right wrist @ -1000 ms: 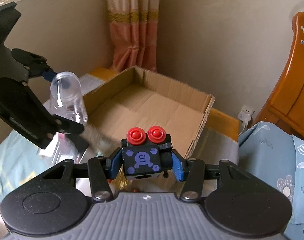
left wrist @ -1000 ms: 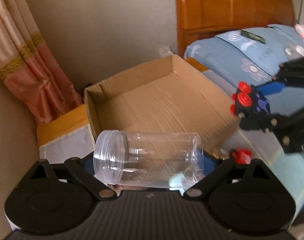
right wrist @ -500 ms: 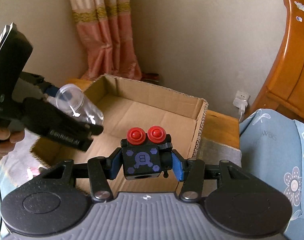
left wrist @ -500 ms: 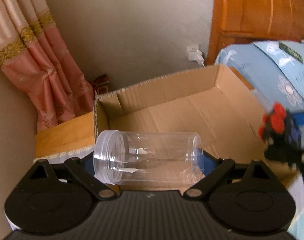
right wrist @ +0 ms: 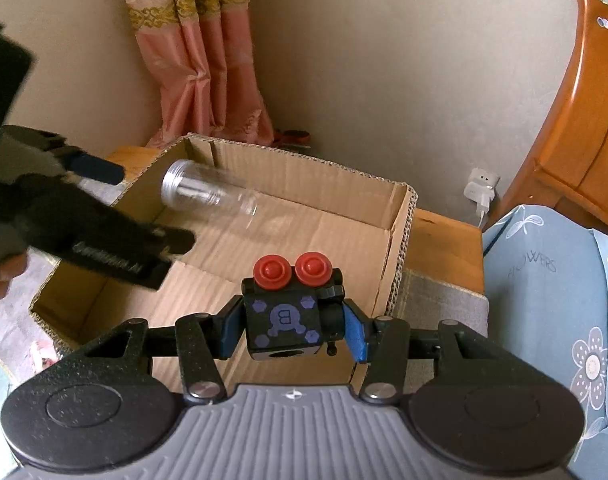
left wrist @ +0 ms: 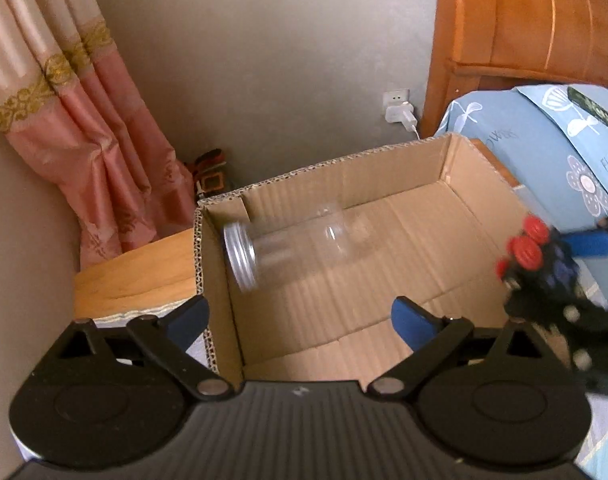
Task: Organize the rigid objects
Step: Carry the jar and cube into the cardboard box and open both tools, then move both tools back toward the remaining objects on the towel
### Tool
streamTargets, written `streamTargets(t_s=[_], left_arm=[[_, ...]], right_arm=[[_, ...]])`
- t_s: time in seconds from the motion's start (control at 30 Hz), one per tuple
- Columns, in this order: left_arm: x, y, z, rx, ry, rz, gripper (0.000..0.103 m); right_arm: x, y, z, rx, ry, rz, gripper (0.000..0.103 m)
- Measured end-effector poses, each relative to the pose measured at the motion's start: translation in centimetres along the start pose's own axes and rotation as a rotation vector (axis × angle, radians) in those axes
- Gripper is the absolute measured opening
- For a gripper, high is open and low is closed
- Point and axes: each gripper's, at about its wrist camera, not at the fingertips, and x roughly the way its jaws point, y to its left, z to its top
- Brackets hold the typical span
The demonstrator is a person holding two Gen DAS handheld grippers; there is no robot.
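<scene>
A clear plastic jar (left wrist: 287, 240) is loose and blurred, lying on its side in the air inside the open cardboard box (left wrist: 444, 240); it also shows in the right wrist view (right wrist: 207, 194). My left gripper (left wrist: 299, 322) is open and empty at the box's near left corner. My right gripper (right wrist: 289, 330) is shut on a black toy block with two red knobs (right wrist: 287, 312), held over the box's near edge (right wrist: 400, 248). The toy also shows at the right of the left wrist view (left wrist: 540, 260).
The box sits on a wooden stand (left wrist: 135, 272) against a beige wall. A pink curtain (left wrist: 83, 128) hangs at the left. A wooden headboard (left wrist: 524, 20) and blue floral bedding (left wrist: 544, 140) are at the right. A wall socket with a plug (left wrist: 400, 112) is behind the box.
My left gripper has opened and let go of the jar, which now drops into the box. My right gripper has moved closer over the box with the toy.
</scene>
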Motion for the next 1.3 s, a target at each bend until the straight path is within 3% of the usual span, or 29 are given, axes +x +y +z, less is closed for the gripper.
streamTargets(t_s=[0.17, 0.23, 0.27, 0.37, 0.47, 0.73, 0.97, 1.17, 1.3], left_arm=[[-1.1, -0.2, -0.5, 0.050, -0.002, 0.017, 0.097], [-1.4, -0.1, -0.7, 0.058, -0.002, 0.019, 0.097], [-1.6, -0.1, -0.9, 0.061, -0.002, 0.021, 0.097], [-2.3, 0.0, -1.5, 0.062, -0.010, 0.036, 0.097], [-3.8, -0.1, -2.2, 0.064, -0.046, 0.034, 0.097], [-8.4, -1.2, -5.0, 0.093, -0.118, 0.024, 0.097], [-11.1, -1.8, -8.6, 0.099, -0.144, 0.028, 0.098], [-12.4, -2.6, -12.9, 0.088, -0.180, 0.005, 0.098], [-12.0, -2.8, -15.3, 0.077, -0.159, -0.015, 0.098]], right_arm=[[0.4, -0.2, 1.2, 0.023, -0.036, -0.025, 0.060], [0.1, -0.1, 1.6, 0.033, -0.071, -0.046, 0.100], [-0.3, -0.1, 1.6, 0.044, -0.093, -0.054, 0.103], [-1.2, -0.1, 1.5, 0.044, -0.090, -0.032, 0.103], [-2.3, 0.2, 0.8, 0.029, -0.083, -0.079, 0.103], [-6.7, 1.3, -2.5, 0.031, -0.093, -0.085, 0.103], [-9.7, 3.2, -6.9, 0.017, -0.086, -0.049, 0.103], [-10.8, 4.5, -11.2, 0.009, -0.074, 0.036, 0.103], [-10.6, 5.3, -13.6, 0.019, -0.037, 0.065, 0.103]])
